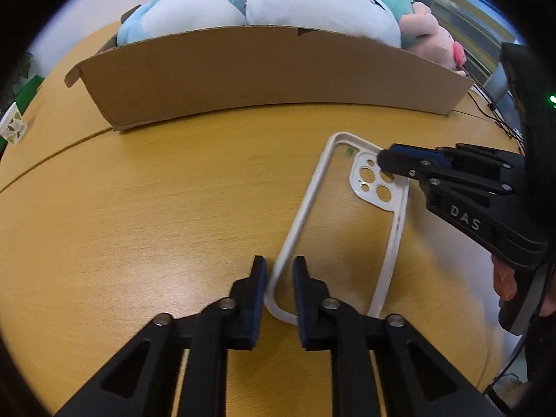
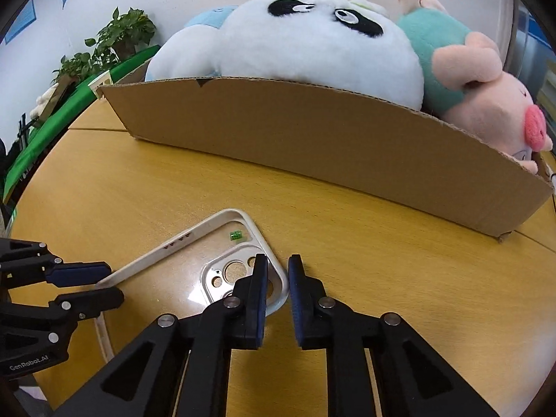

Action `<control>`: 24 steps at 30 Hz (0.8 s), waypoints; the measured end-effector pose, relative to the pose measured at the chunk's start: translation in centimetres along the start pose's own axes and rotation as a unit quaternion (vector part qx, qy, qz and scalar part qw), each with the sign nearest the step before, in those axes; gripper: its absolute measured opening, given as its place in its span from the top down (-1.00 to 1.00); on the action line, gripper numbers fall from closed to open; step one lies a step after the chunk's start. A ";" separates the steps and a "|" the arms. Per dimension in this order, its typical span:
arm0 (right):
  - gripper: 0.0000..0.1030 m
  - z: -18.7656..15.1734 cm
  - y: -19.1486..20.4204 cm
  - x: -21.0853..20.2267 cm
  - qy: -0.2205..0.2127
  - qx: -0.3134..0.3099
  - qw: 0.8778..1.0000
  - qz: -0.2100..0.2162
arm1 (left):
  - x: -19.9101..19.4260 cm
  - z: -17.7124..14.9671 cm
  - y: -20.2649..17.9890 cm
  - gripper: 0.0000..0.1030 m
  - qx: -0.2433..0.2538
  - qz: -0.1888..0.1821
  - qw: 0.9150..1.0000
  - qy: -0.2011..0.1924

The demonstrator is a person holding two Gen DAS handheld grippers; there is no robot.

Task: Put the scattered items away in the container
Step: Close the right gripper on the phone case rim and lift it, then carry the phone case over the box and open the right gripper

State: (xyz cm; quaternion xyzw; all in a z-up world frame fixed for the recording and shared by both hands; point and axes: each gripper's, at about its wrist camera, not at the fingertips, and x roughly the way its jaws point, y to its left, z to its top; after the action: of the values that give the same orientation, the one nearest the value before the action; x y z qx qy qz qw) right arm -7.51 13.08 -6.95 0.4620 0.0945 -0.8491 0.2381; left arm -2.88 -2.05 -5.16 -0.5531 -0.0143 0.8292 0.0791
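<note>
A clear phone case with a white rim (image 1: 351, 222) lies flat on the wooden table, also seen in the right wrist view (image 2: 194, 260). My left gripper (image 1: 279, 271) straddles the rim at the case's near left corner, jaws slightly apart around it. My right gripper (image 2: 278, 271) straddles the rim at the camera-cutout corner, jaws slightly apart; it also shows in the left wrist view (image 1: 392, 165). The cardboard box (image 1: 264, 69) stands behind the case and holds plush toys: a panda (image 2: 312, 41), a blue one (image 1: 187, 10) and a pink pig (image 2: 497, 111).
The wooden table (image 1: 139, 208) spreads around the case. Black cables (image 1: 493, 111) trail at the right of the box. A small patterned paper cup (image 1: 14, 128) stands at the far left. Potted plants (image 2: 118, 38) and a green surface (image 2: 34, 153) lie beyond the table.
</note>
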 end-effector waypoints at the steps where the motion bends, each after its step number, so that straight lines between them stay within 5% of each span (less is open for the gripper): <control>1: 0.76 0.0 0.0 -0.1 0.000 0.000 1.000 0.000 | -0.1 0.0 0.2 0.82 -0.009 -0.009 1.000 0.002; 6: 0.77 0.5 -0.2 -1.7 -0.015 0.002 1.000 0.003 | -2.5 0.4 -0.2 0.82 -0.010 -0.017 0.999 -0.026; 12: 0.76 3.5 -0.5 -7.2 -0.087 -0.012 0.996 -0.018 | -7.7 3.2 -0.7 0.83 -0.001 -0.028 0.995 -0.097; 24: 0.75 17.8 -3.9 -11.2 -0.173 -0.074 0.981 -0.044 | -11.4 17.0 -0.7 0.87 0.023 -0.026 0.980 -0.194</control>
State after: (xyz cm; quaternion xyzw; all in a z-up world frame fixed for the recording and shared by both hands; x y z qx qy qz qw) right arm -17.44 13.24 11.99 0.2845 0.1350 -0.9165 0.2466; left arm -14.10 -1.91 11.94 -0.3794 -0.0249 0.9184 0.1091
